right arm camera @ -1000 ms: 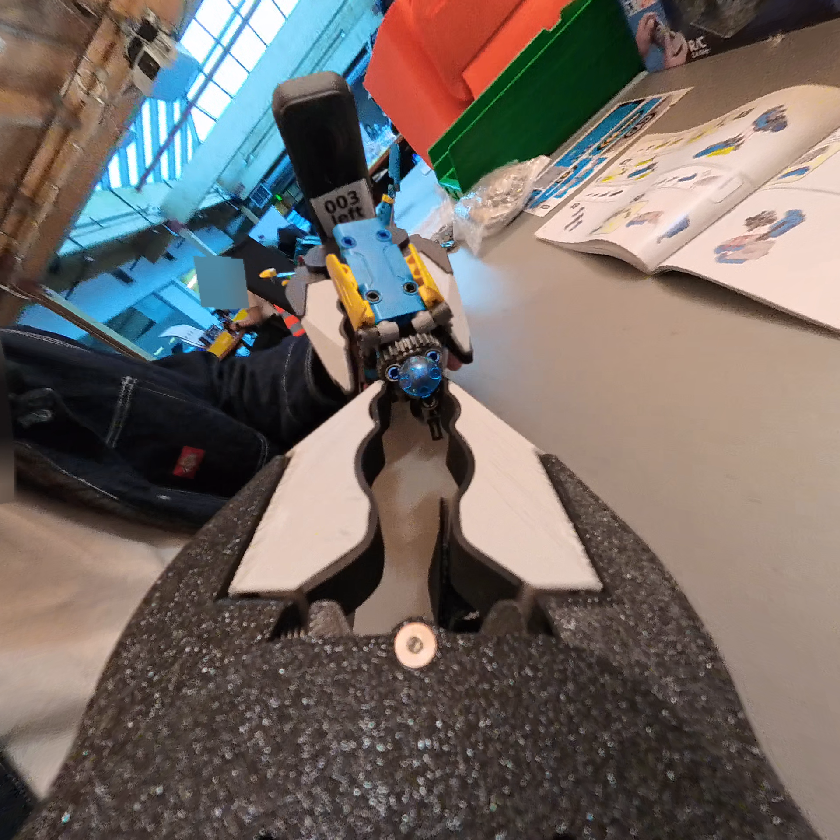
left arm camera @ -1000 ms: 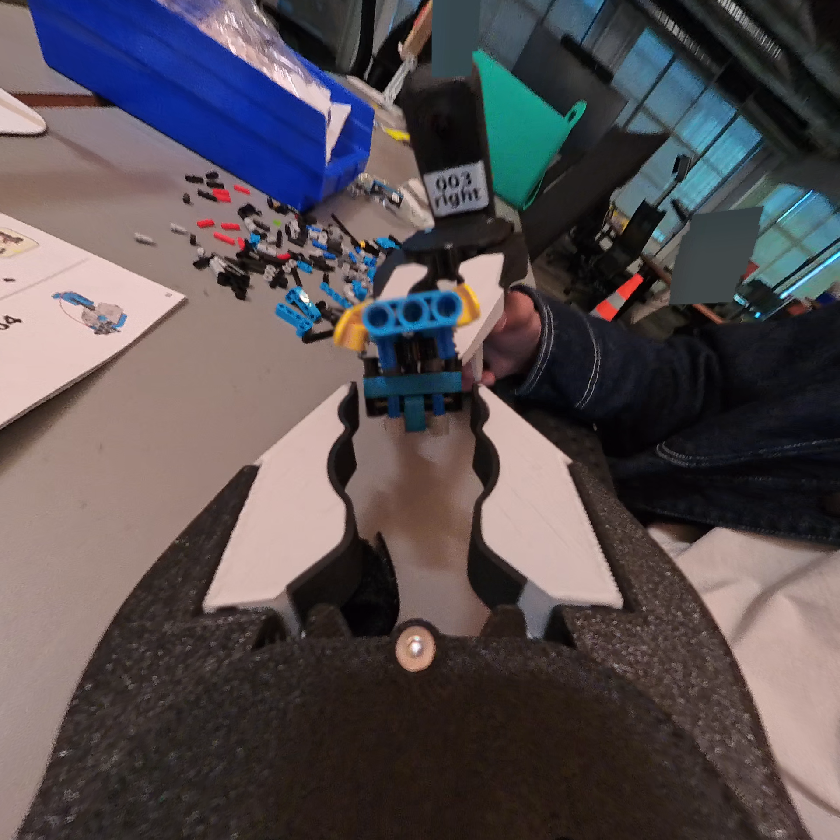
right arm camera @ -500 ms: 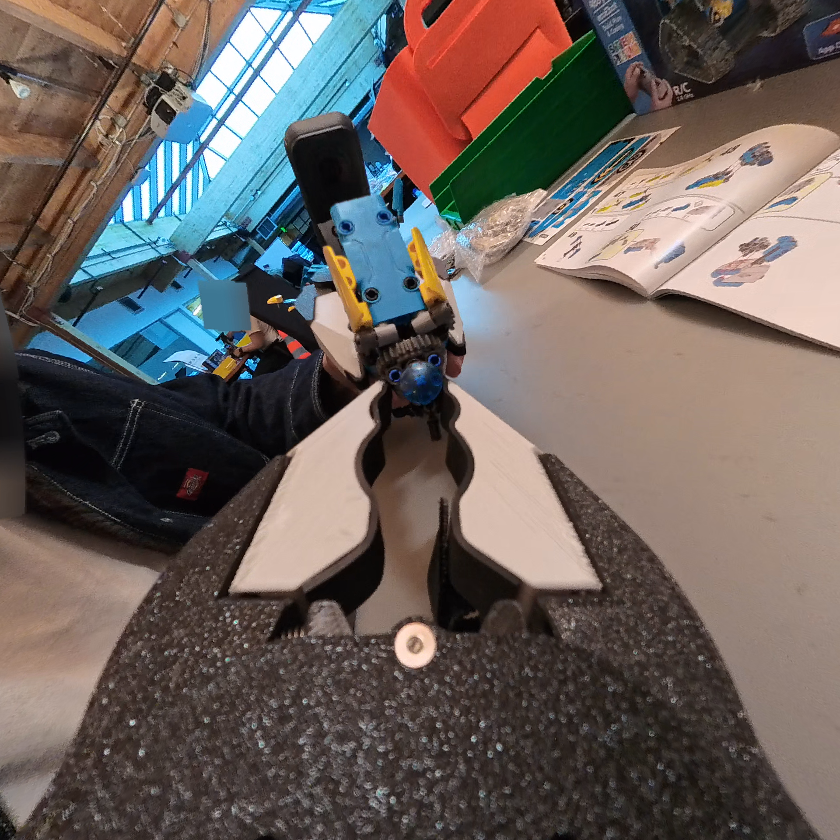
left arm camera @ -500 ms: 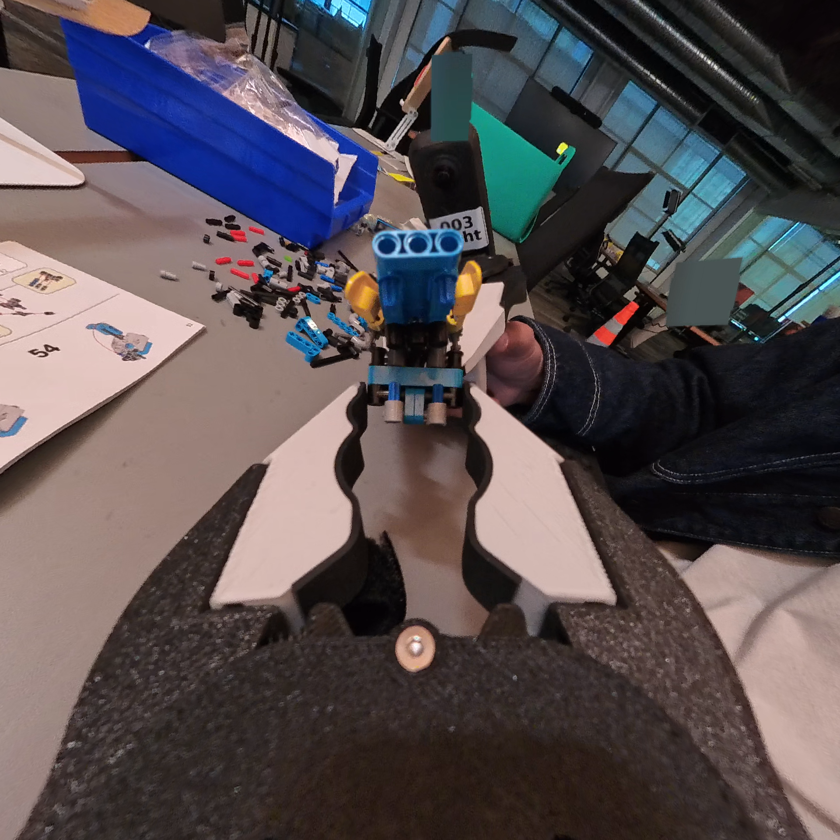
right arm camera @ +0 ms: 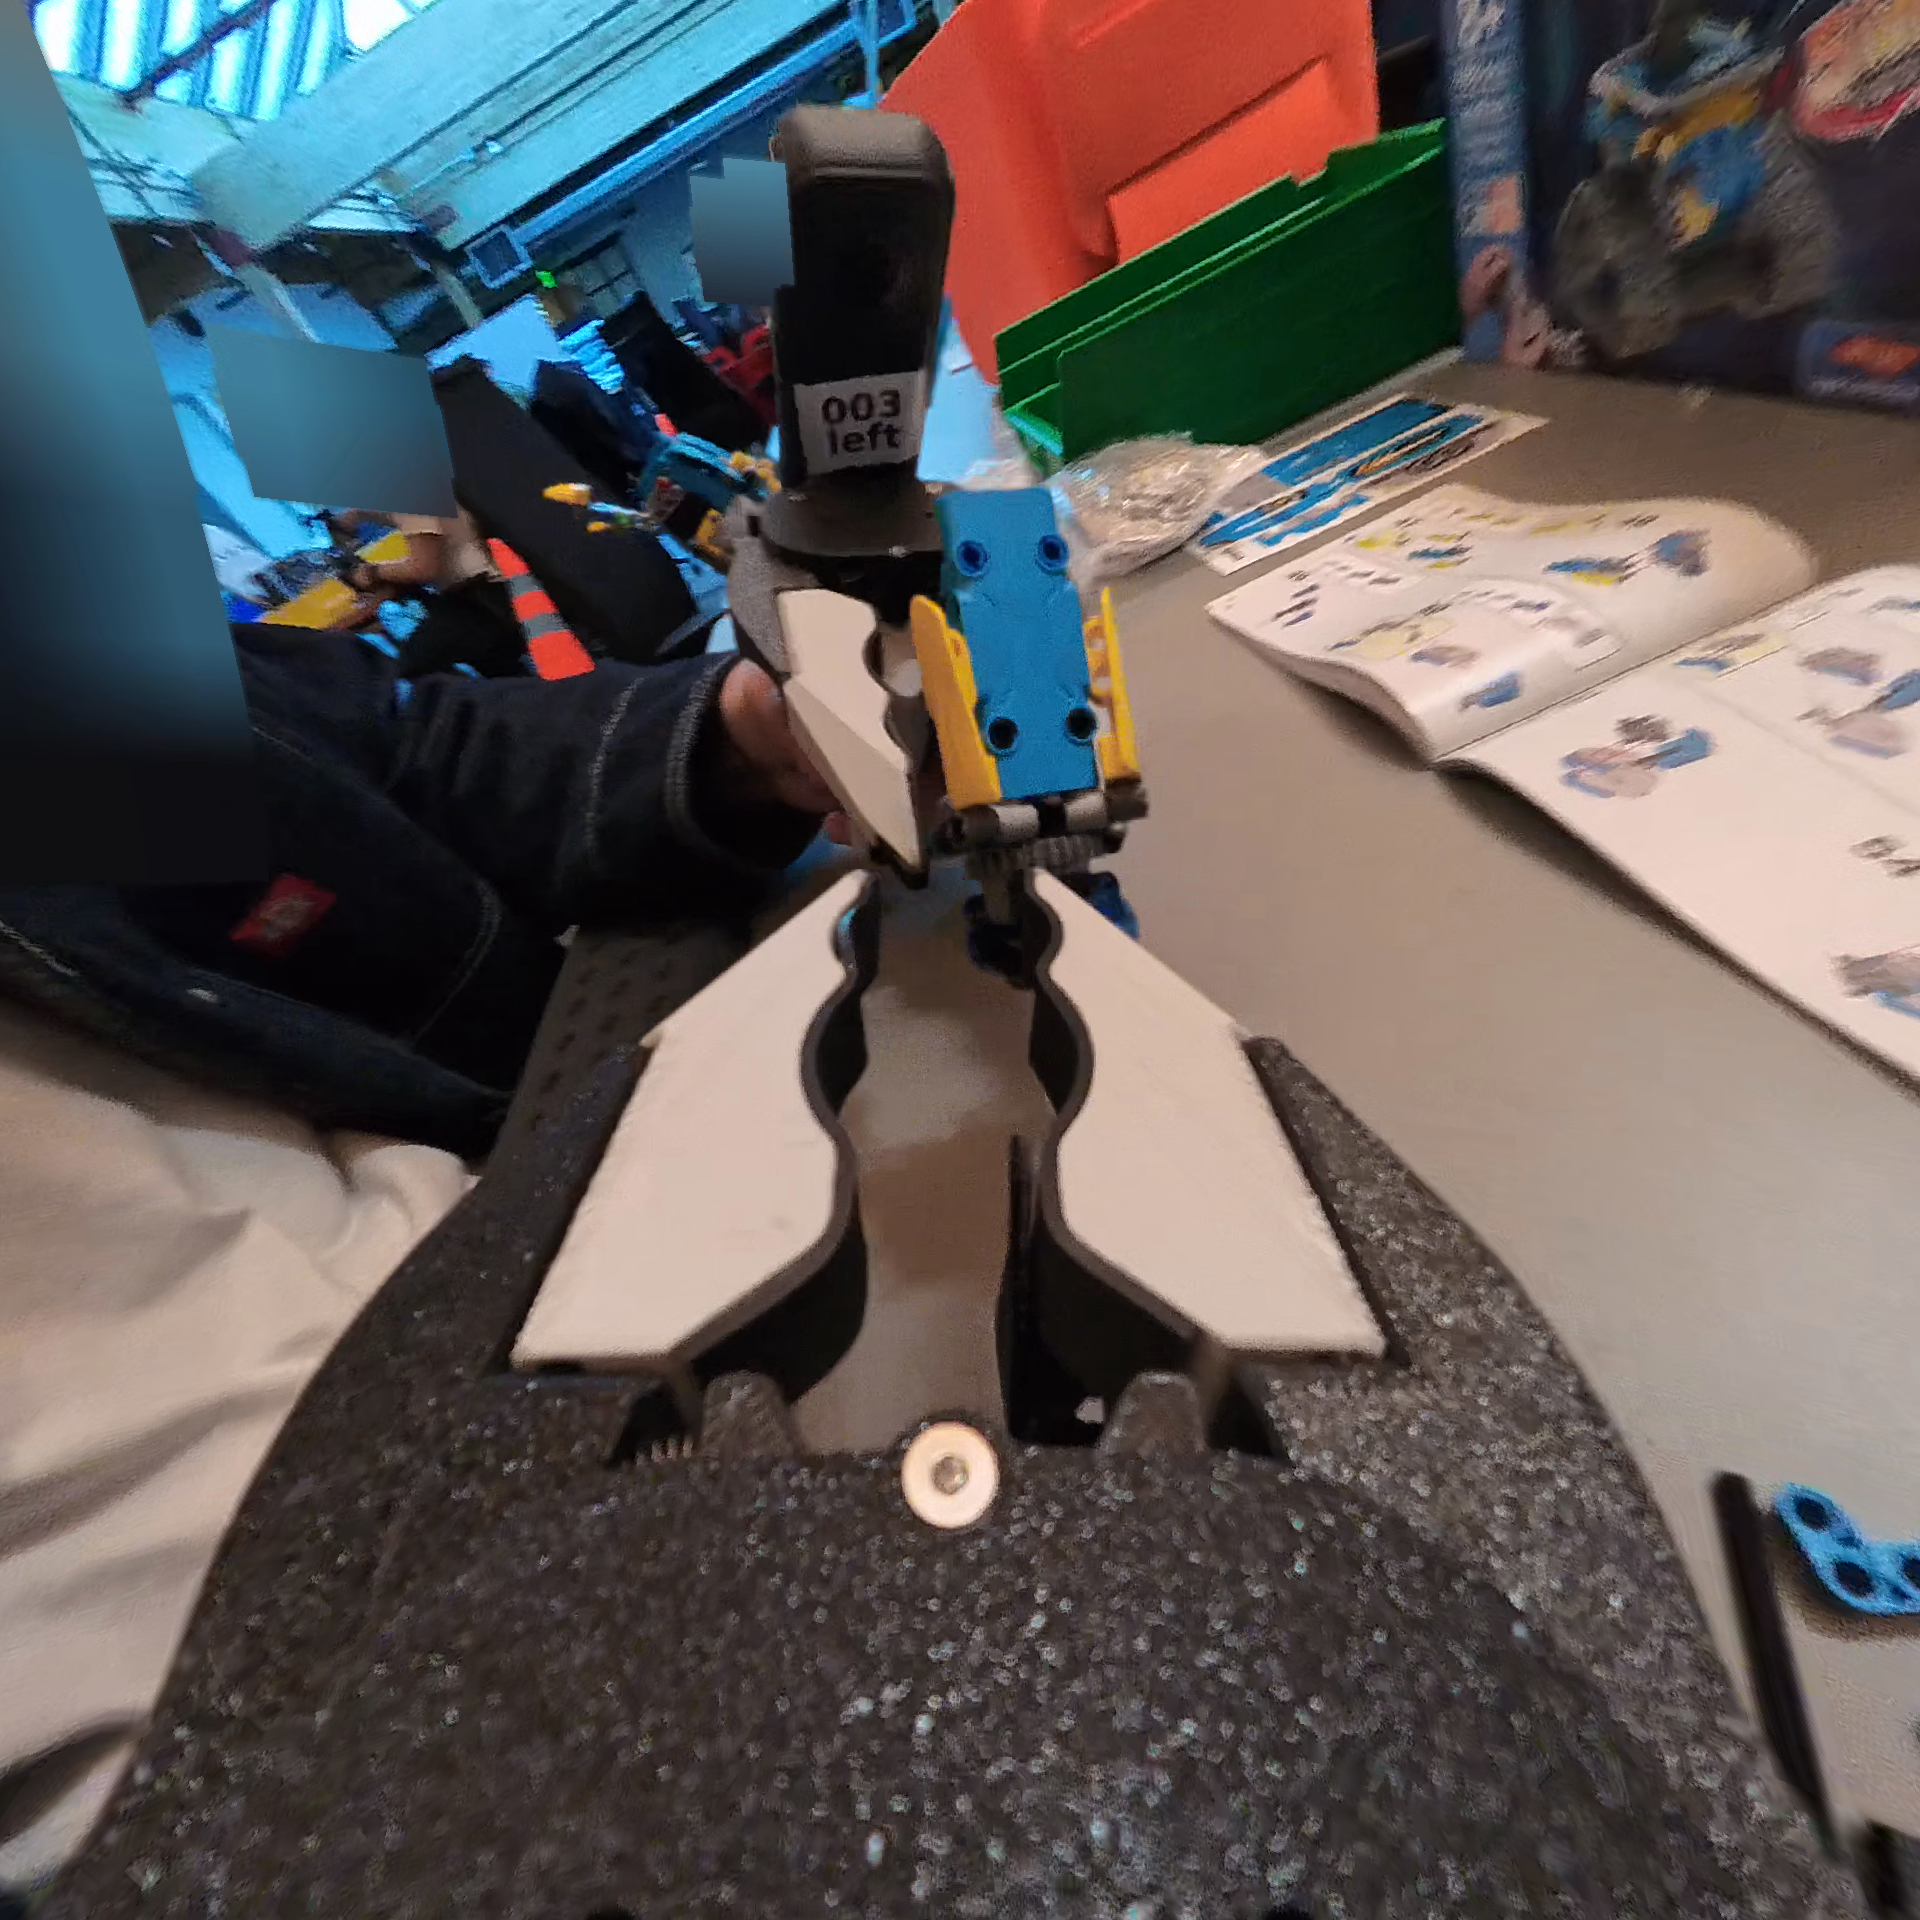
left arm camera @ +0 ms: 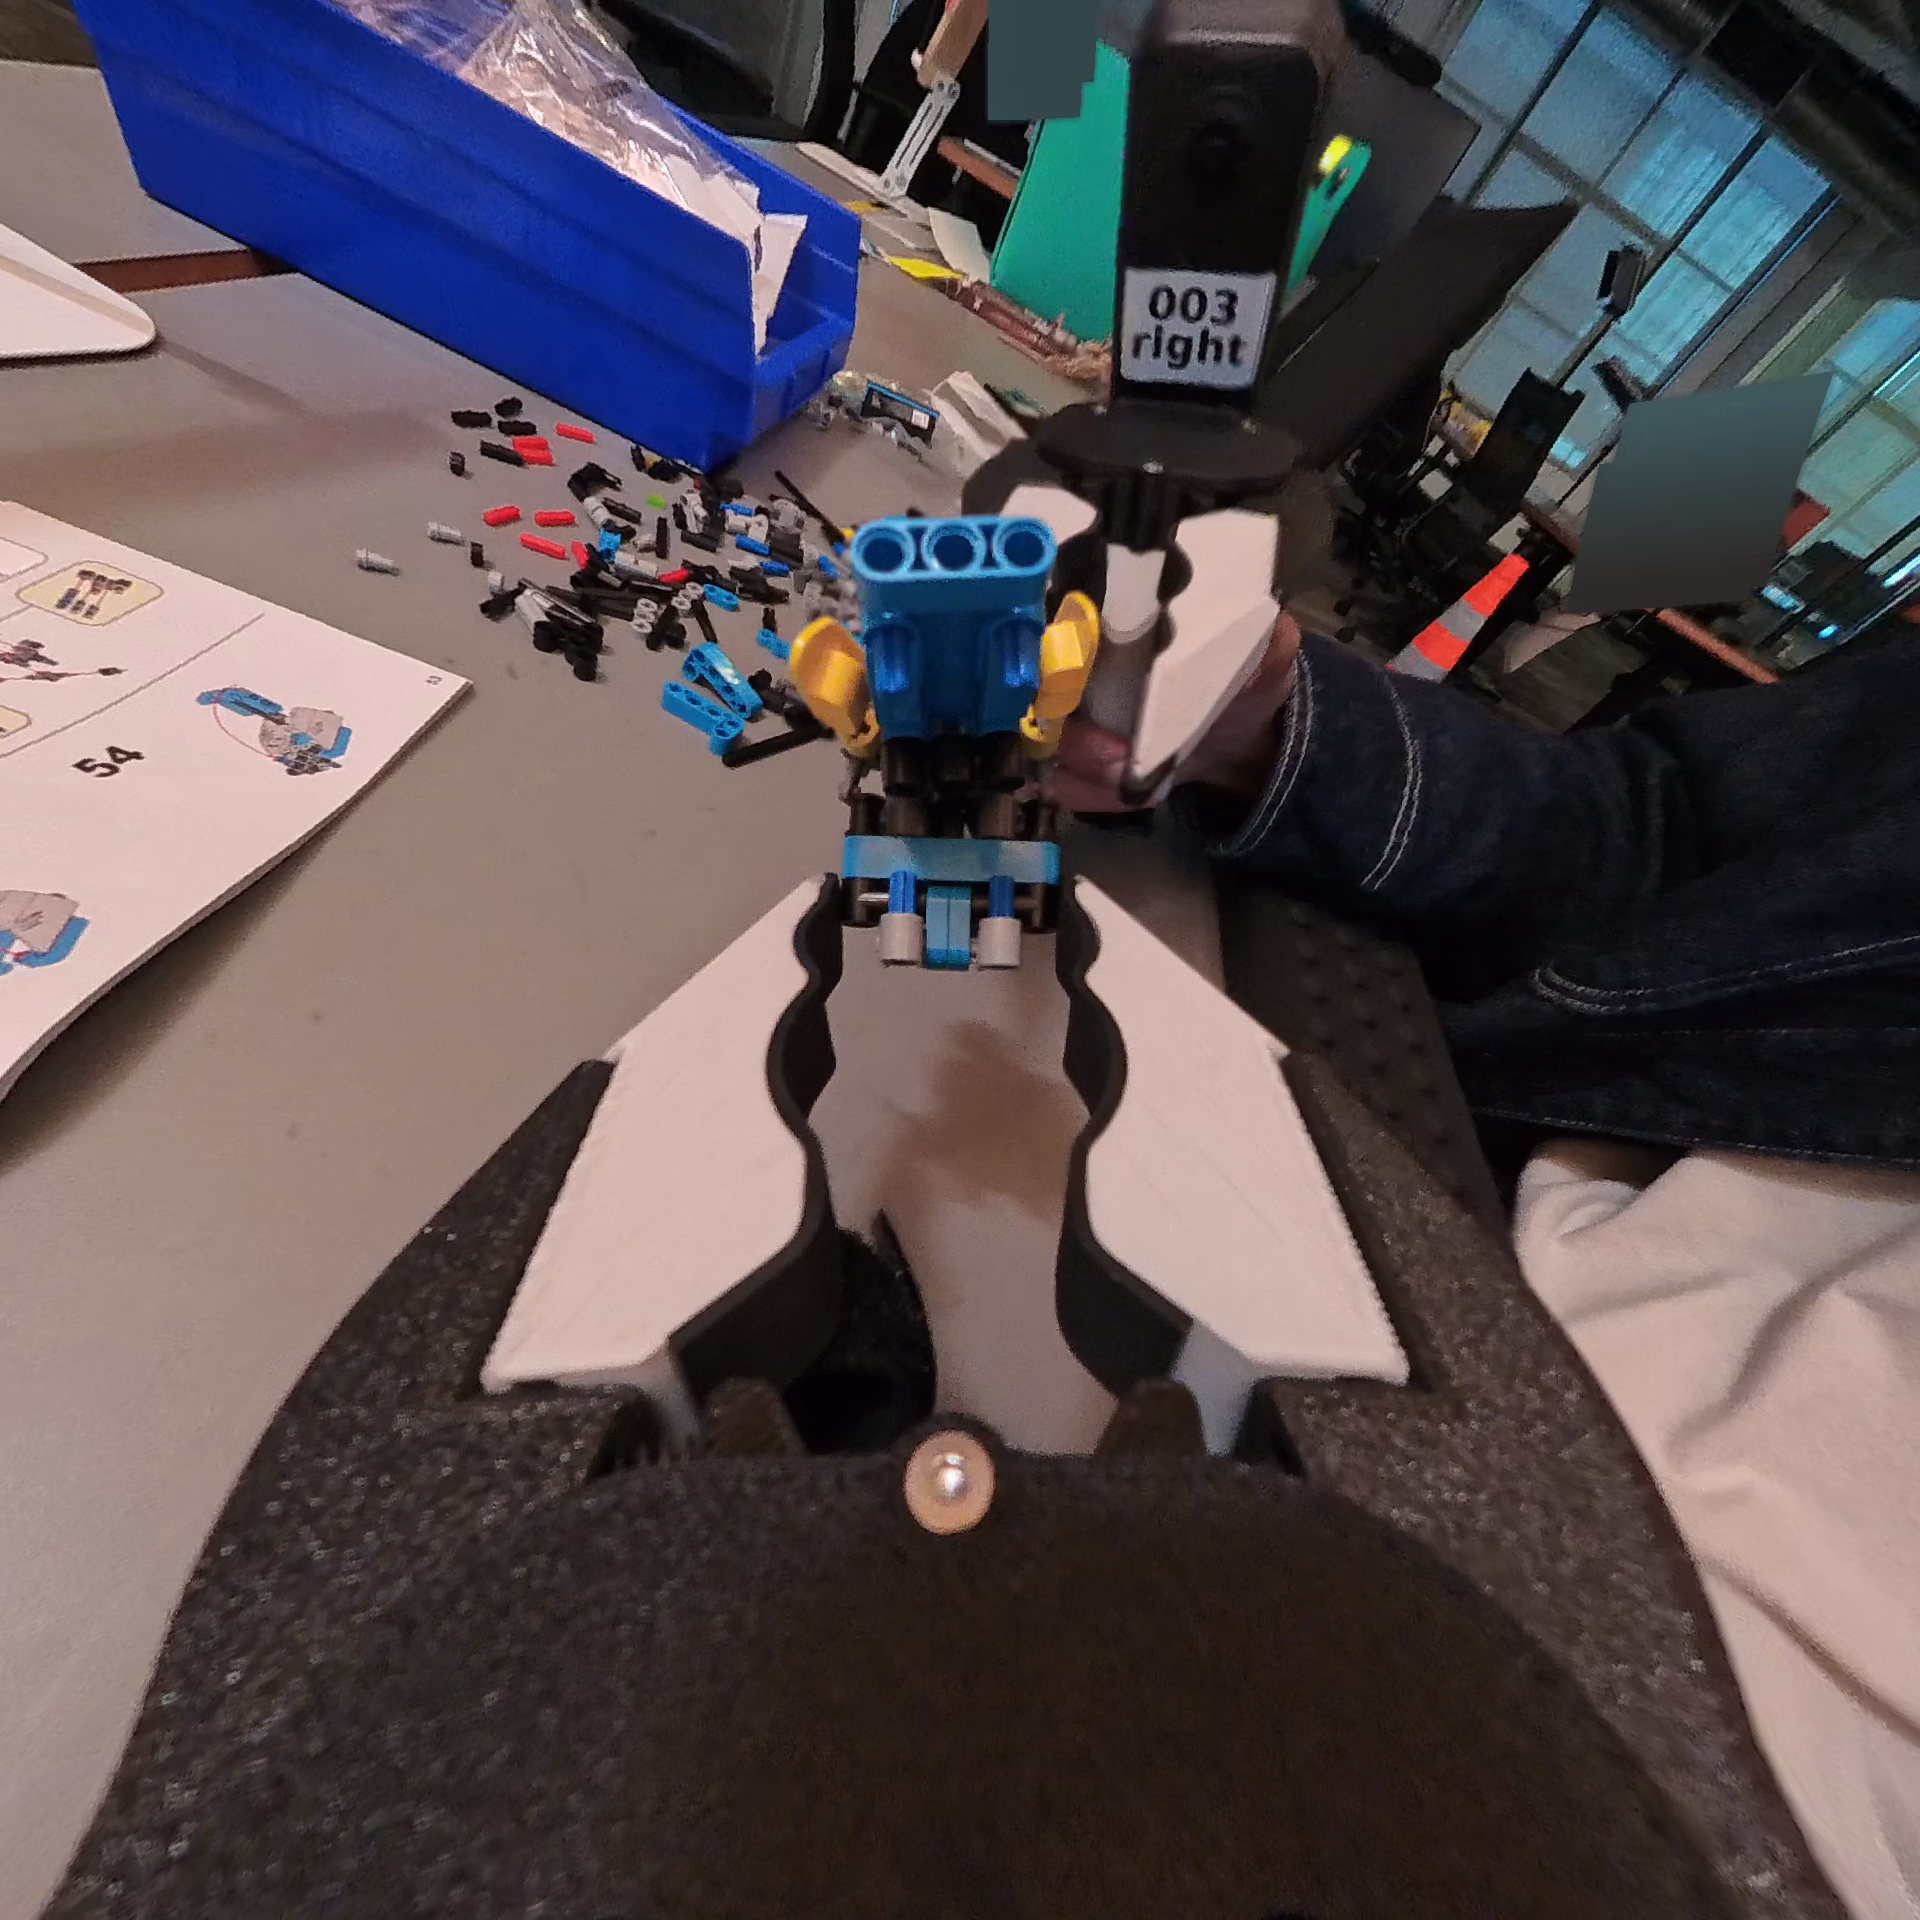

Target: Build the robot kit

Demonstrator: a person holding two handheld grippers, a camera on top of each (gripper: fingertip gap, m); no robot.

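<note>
- Model (left arm camera: 951, 665): small blue, yellow and black brick build. It is held off the table (left arm camera: 468, 987) at 12 o'clock from the left gripper (left arm camera: 951, 914). Its long axis runs up the left wrist view, with the three-hole blue block on top and the flat blue bar at the bottom.
- Left gripper: nearer of the two. Its jaws are part closed and pinch the model's bottom end. The blue bar fills the gap, and both tips touch it.
- Right gripper (right arm camera: 951, 899): in the left view it is at 1 o'clock, just beside and behind the model, pointing back toward the camera.
- Right view: the model stands at 12 o'clock, leaning slightly toward 1. Its yellow side panels flank a blue plate, with a grey gear below.
- Right jaws: narrow gap. A dark stub from the model's underside sits between the tips, against the 3 o'clock finger. Bare table shows on the 9 o'clock side. I cannot tell whether it grips or only touches.
- Hand (right arm camera: 764, 748): in a dark denim sleeve, wrapped round the left gripper at 10 o'clock in the right view.
- Parts pile (left arm camera: 644, 592): loose black, red, blue and grey bits on the table at 11 o'clock in the left view, well apart from the model. The blue bin (left arm camera: 468, 208) is behind it.
- Booklet (left arm camera: 187, 748): open at 9 o'clock in the left view.
- Right view, 1 to 2 o'clock: green bin (right arm camera: 1247, 343), bag (right arm camera: 1153, 488) and set box (right arm camera: 1683, 187).
- Blue beam (right arm camera: 1849, 1558): lies alone at 4 o'clock in the right view.
</note>
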